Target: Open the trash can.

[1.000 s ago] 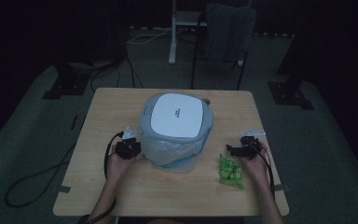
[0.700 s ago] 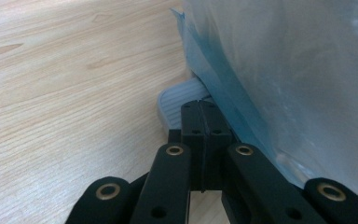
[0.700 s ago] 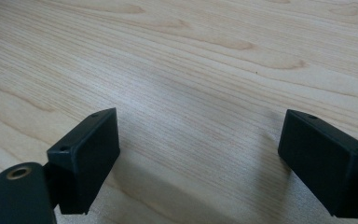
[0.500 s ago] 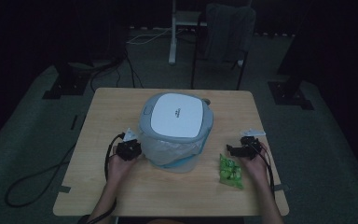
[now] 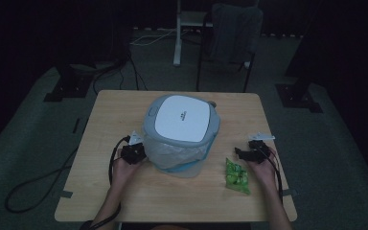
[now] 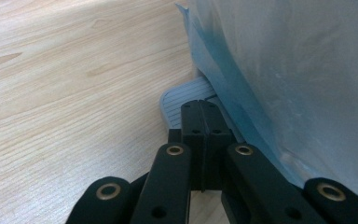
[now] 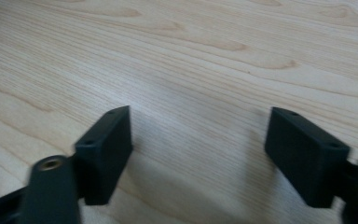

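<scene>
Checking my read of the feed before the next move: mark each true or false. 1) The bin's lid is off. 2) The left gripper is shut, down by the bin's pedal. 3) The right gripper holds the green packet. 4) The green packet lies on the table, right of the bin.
1) False. The white and grey lid sits on the bin.
2) True. The left gripper has its jaws together, just in front of the grey ribbed pedal.
3) False. The right gripper is open over bare table, nothing between its jaws, which have just been closing.
4) True. The green packet lies there, near the right gripper.
</scene>
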Action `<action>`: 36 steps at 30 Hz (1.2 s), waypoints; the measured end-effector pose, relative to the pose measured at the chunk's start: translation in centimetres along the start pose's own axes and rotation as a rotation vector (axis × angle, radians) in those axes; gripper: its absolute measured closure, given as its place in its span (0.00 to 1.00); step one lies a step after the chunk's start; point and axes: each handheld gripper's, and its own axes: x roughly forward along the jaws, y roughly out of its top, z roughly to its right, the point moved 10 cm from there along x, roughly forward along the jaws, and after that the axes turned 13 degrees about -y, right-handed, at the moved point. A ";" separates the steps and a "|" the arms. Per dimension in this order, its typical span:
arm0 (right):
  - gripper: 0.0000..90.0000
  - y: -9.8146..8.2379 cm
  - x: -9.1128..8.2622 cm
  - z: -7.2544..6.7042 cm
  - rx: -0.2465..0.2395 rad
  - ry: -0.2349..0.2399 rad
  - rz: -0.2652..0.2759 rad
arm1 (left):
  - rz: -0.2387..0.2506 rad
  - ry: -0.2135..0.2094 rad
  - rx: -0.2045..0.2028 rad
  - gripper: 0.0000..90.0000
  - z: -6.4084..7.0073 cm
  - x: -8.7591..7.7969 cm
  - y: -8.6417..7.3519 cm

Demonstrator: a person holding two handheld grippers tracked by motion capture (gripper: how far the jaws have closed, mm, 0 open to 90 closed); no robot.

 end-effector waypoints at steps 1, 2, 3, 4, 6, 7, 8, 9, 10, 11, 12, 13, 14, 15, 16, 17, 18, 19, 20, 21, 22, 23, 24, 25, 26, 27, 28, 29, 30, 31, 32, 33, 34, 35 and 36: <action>0.41 0.0 -0.2 0.1 0.001 -0.003 -0.005 | -0.006 0.002 0.003 1.00 0.0 0.0 0.0; 0.51 -0.1 -0.4 0.3 -0.001 -0.003 -0.010 | -0.010 0.006 0.007 1.00 0.0 0.0 0.0; 0.53 -0.2 -0.6 0.4 -0.004 -0.001 -0.016 | -0.008 0.005 0.007 1.00 0.0 0.0 0.0; 0.54 -0.2 -0.8 0.4 -0.009 0.002 -0.018 | -0.007 0.003 0.007 1.00 0.0 0.1 -0.1; 0.59 0.0 -1.8 0.2 -0.015 0.023 -0.004 | -0.006 0.002 0.004 1.00 0.0 0.1 -0.1; 0.60 0.2 -2.2 0.1 -0.017 0.036 0.006 | -0.007 0.003 0.005 1.00 0.0 0.1 -0.1; 0.60 0.2 -2.2 0.1 -0.017 0.036 0.006 | -0.007 0.003 0.005 1.00 0.0 0.1 -0.1; 0.61 0.5 -2.7 0.0 -0.022 0.048 0.020 | -0.008 0.004 0.005 1.00 0.0 0.2 -0.1; 0.63 0.9 -3.6 -0.4 -0.040 0.069 0.044 | -0.010 0.007 0.007 1.00 0.0 0.2 -0.2; 0.64 1.1 -4.1 -0.6 -0.052 0.080 0.056 | -0.012 0.009 0.007 1.00 -0.1 0.2 -0.2; 0.64 1.2 -4.6 -0.9 -0.068 0.091 0.066 | -0.014 0.009 0.005 1.00 0.0 0.2 -0.2; 0.64 1.2 -5.0 -1.1 -0.081 0.102 0.075 | -0.019 0.012 0.006 1.00 -0.1 0.3 -0.3; 0.64 1.2 -5.5 -1.3 -0.094 0.115 0.082 | -0.019 0.012 0.006 1.00 -0.1 0.3 -0.3; 0.64 1.2 -5.5 -1.3 -0.094 0.115 0.082 | -0.019 0.012 0.006 1.00 -0.1 0.3 -0.3; 0.64 1.2 -6.0 -1.6 -0.101 0.132 0.091 | -0.019 0.012 0.006 1.00 -0.1 0.3 -0.3; 0.65 1.2 -6.0 -1.6 -0.101 0.132 0.091 | -0.022 0.014 0.005 1.00 -0.1 0.4 -0.3; 0.68 1.3 -7.4 -1.9 -0.106 0.178 0.121 | -0.025 0.015 0.003 1.00 -0.1 0.4 -0.4; 0.68 1.3 -7.4 -1.9 -0.106 0.178 0.121 | -0.026 0.015 0.002 1.00 -0.1 0.4 -0.4; 0.68 1.3 -8.0 -1.9 -0.106 0.195 0.131 | -0.028 0.016 -0.001 1.00 -0.1 0.5 -0.5; 0.69 1.3 -8.5 -2.0 -0.103 0.211 0.141 | -0.033 0.014 0.000 1.00 -0.1 0.5 -0.5; 0.69 1.4 -9.0 -2.1 -0.100 0.228 0.148 | -0.033 0.015 -0.002 1.00 -0.1 0.6 -0.5; 0.70 1.4 -9.5 -2.1 -0.104 0.245 0.155 | -0.039 0.015 -0.003 1.00 -0.2 0.7 -0.7; 0.70 1.5 -10.4 -2.2 -0.110 0.269 0.170 | -0.038 0.015 -0.003 1.00 -0.2 0.7 -0.7; 0.70 1.5 -10.8 -2.3 -0.112 0.282 0.176 | -0.036 0.015 -0.005 1.00 -0.2 0.7 -0.7; 0.70 1.5 -11.3 -2.5 -0.118 0.300 0.184 | -0.036 0.016 -0.004 1.00 -0.2 0.7 -0.7; 0.70 1.5 -11.3 -2.5 -0.118 0.300 0.184 | -0.036 0.016 -0.004 1.00 -0.2 0.7 -0.7; 0.70 1.4 -12.4 -2.9 -0.133 0.336 0.195 | -0.036 0.016 -0.005 1.00 -0.2 0.7 -0.7; 0.70 1.4 -12.7 -3.0 -0.139 0.349 0.198 | -0.036 0.016 -0.005 1.00 -0.2 0.7 -0.7; 0.70 1.3 -13.1 -3.2 -0.148 0.361 0.200 | -0.036 0.016 -0.004 1.00 -0.2 0.7 -0.7; 0.70 1.2 -13.5 -3.5 -0.160 0.377 0.204 | -0.036 0.016 -0.005 1.00 -0.2 0.7 -0.7; 0.70 1.1 -13.9 -3.7 -0.172 0.392 0.207 | -0.036 0.016 -0.005 1.00 -0.2 0.7 -0.7; 0.69 1.0 -14.3 -4.0 -0.183 0.406 0.210 | -0.036 0.016 -0.005 1.00 -0.2 0.7 -0.7; 0.69 0.8 -14.8 -4.3 -0.194 0.425 0.214 | -0.038 0.015 -0.004 1.00 -0.2 0.7 -0.7; 0.68 0.8 -15.1 -4.5 -0.200 0.436 0.218 | -0.037 0.015 -0.005 1.00 -0.2 0.7 -0.7; 0.67 0.7 -15.4 -4.8 -0.209 0.455 0.223 | -0.035 0.016 -0.007 1.00 -0.2 0.7 -0.7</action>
